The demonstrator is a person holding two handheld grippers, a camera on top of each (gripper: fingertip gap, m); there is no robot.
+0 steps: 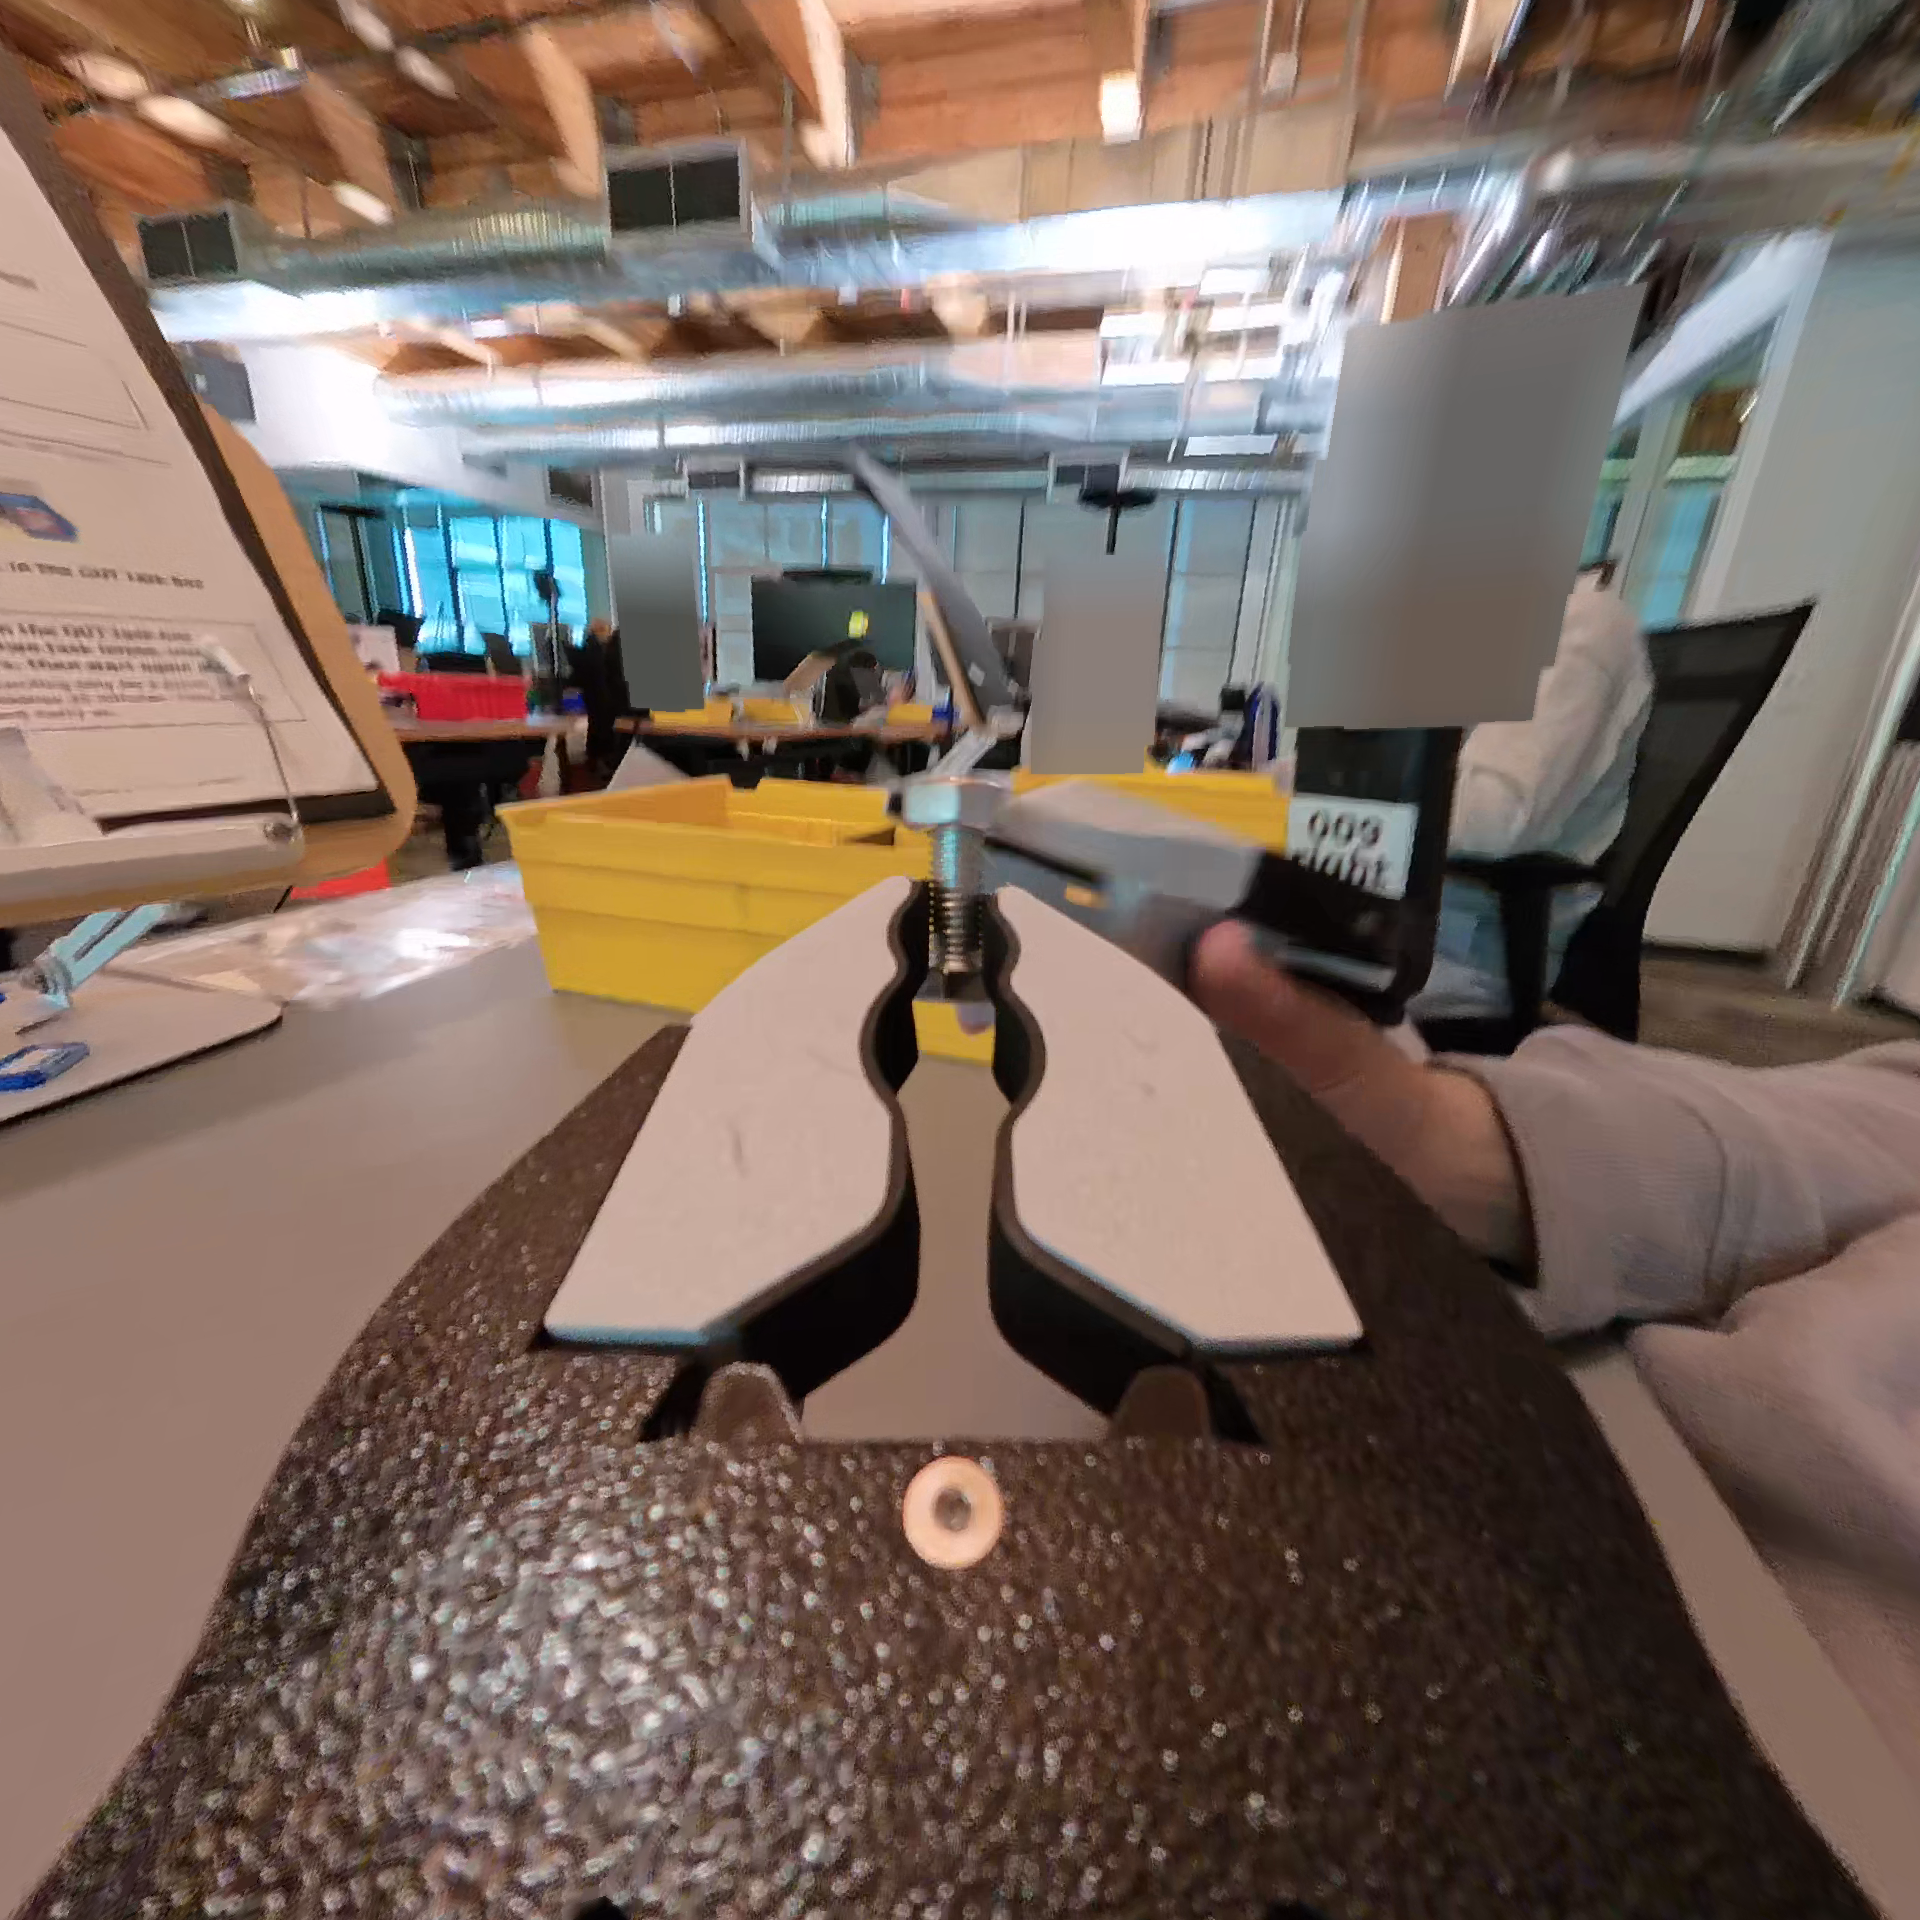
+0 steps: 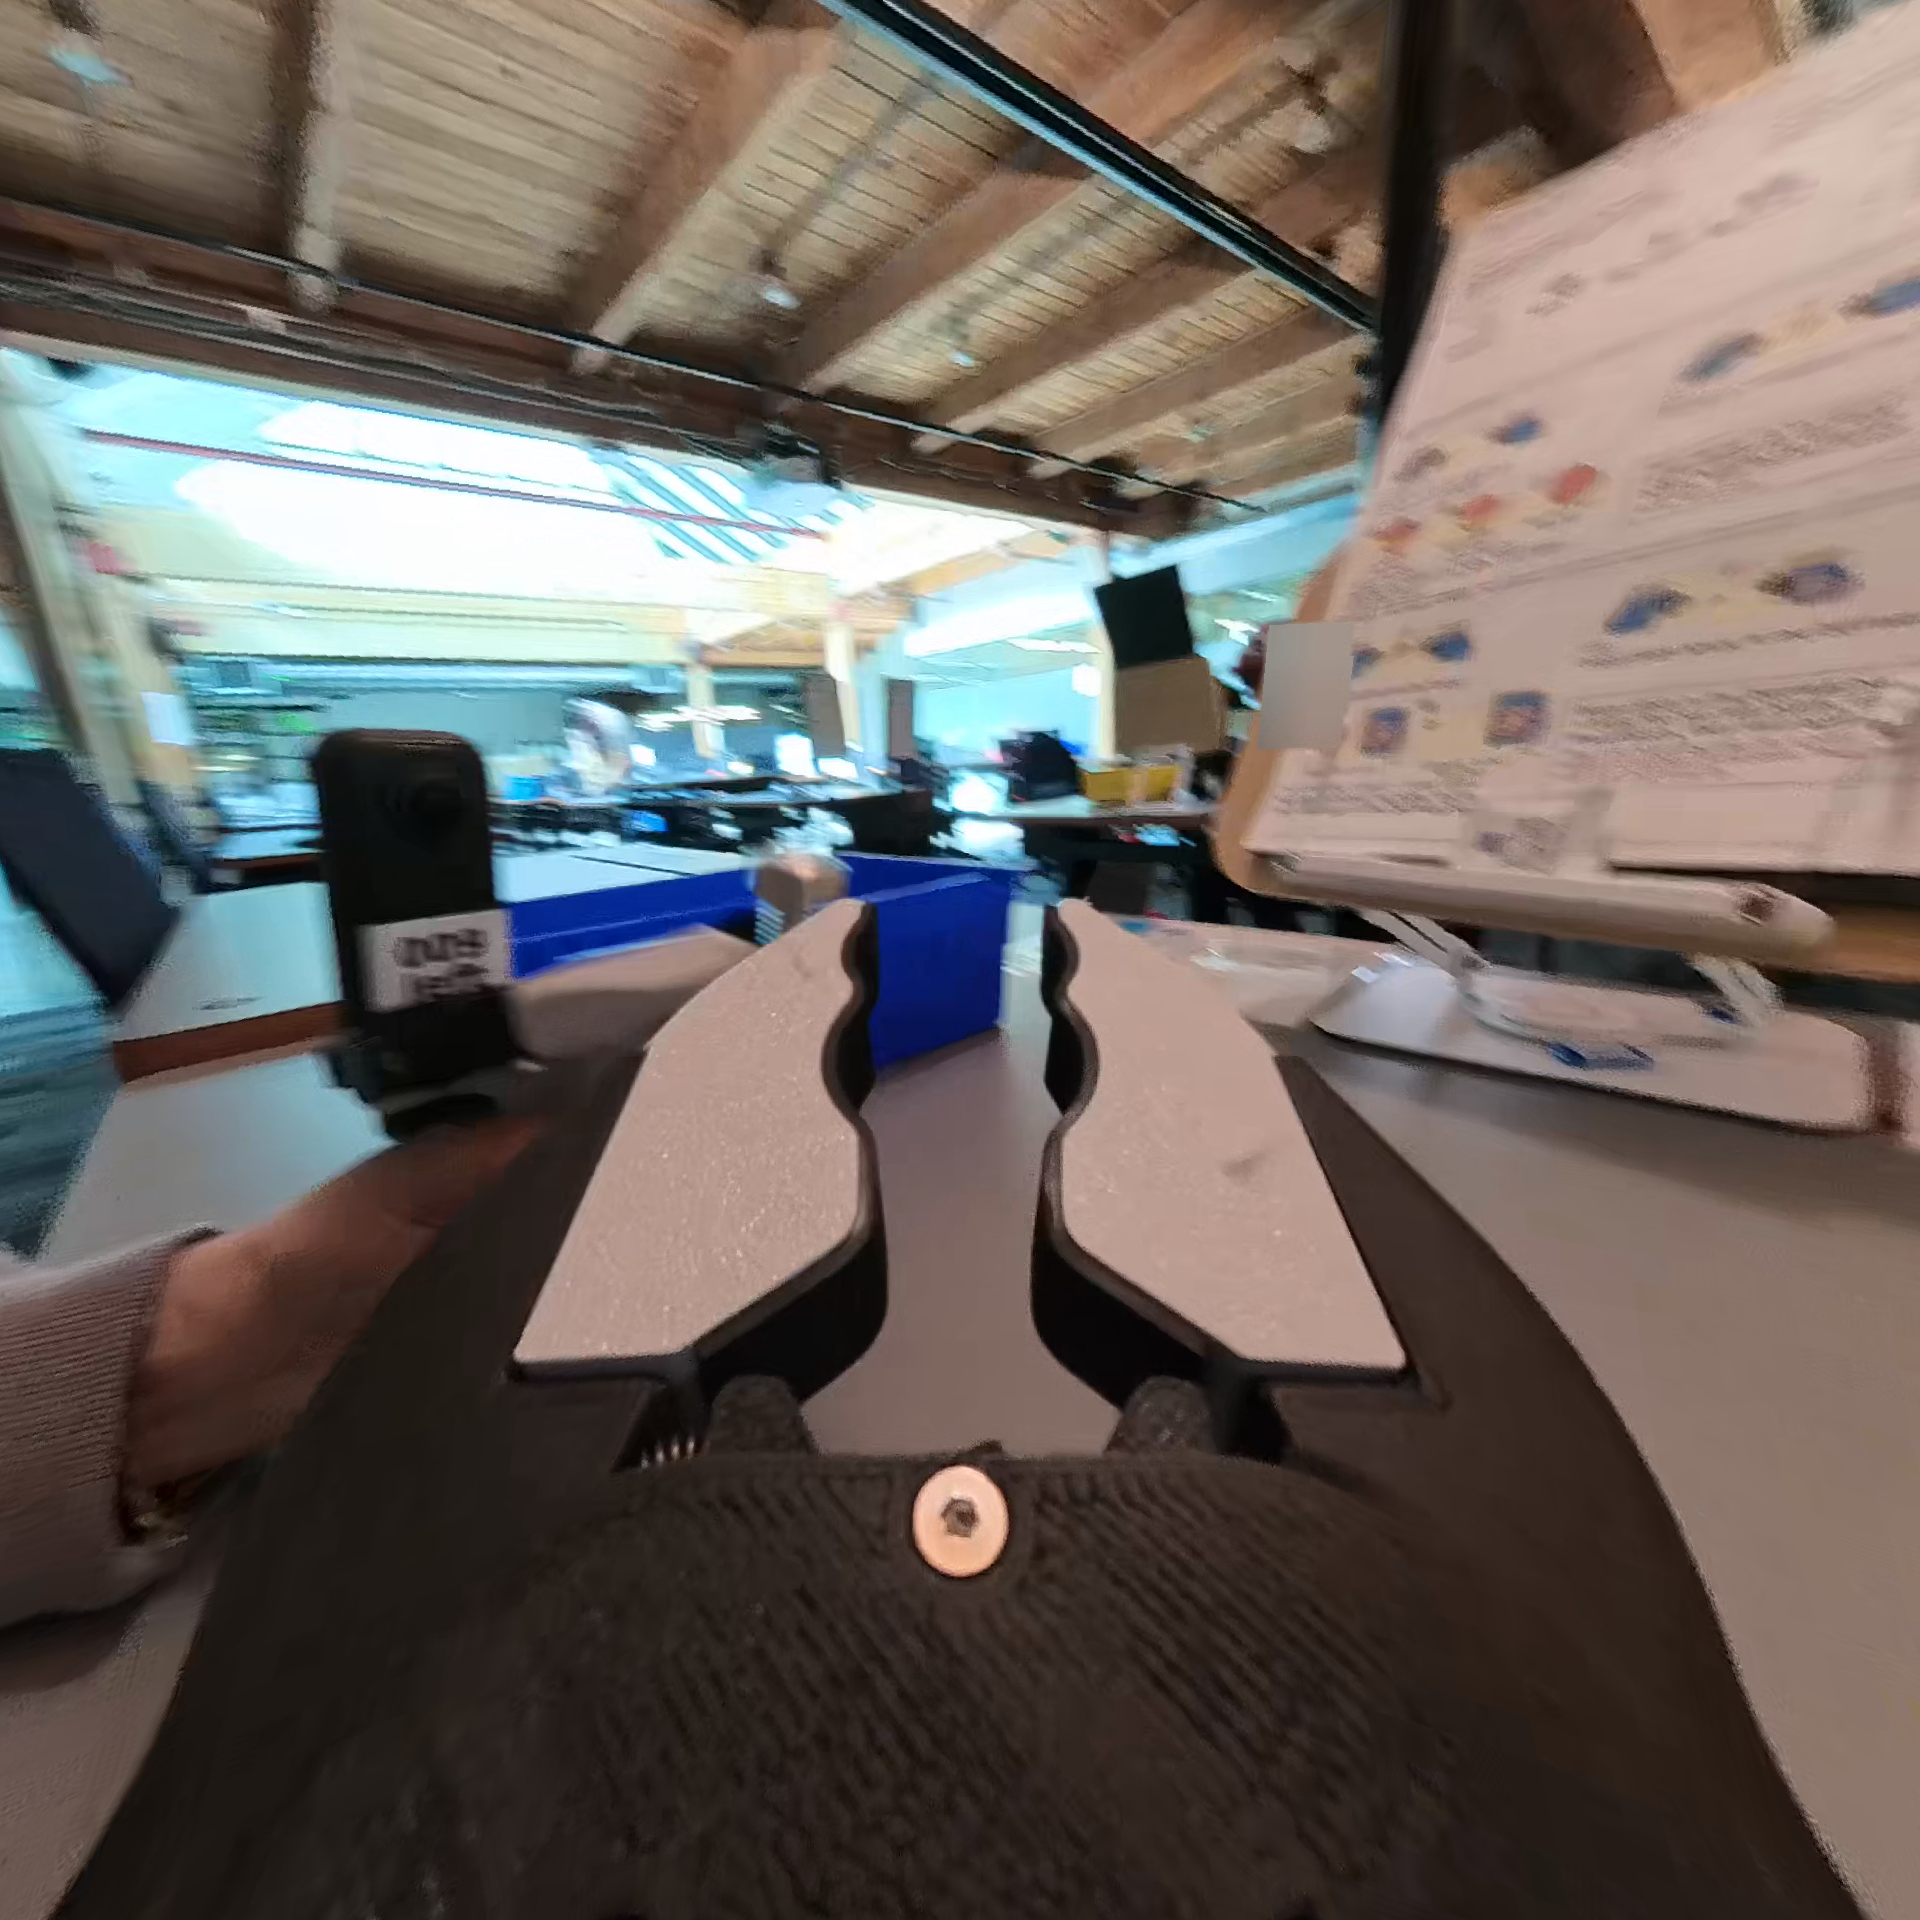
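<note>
My left gripper [image 1: 951,935] is shut on a silver hex bolt [image 1: 951,862]. It holds the bolt upright by the threaded shank, with the hex head above the fingertips. A nut seems to sit low on the thread between the pads. My right gripper [image 2: 956,935] is open with nothing between its pads. In the left wrist view the right gripper [image 1: 1122,862] comes in from the right, its fingers close beside the bolt head. In the right wrist view the bolt [image 2: 795,888] shows blurred just left of my left fingertip [image 2: 821,956], outside the gap.
A yellow bin [image 1: 675,883] stands on the grey table [image 1: 260,1195] behind the bolt. A blue bin [image 2: 935,966] stands ahead of the right gripper. A white stand holding an instruction sheet [image 2: 1662,582] is at the table's side. A person's hand and sleeve [image 1: 1558,1143] hold the right gripper. My two grippers' fingertips are within a few centimetres of each other.
</note>
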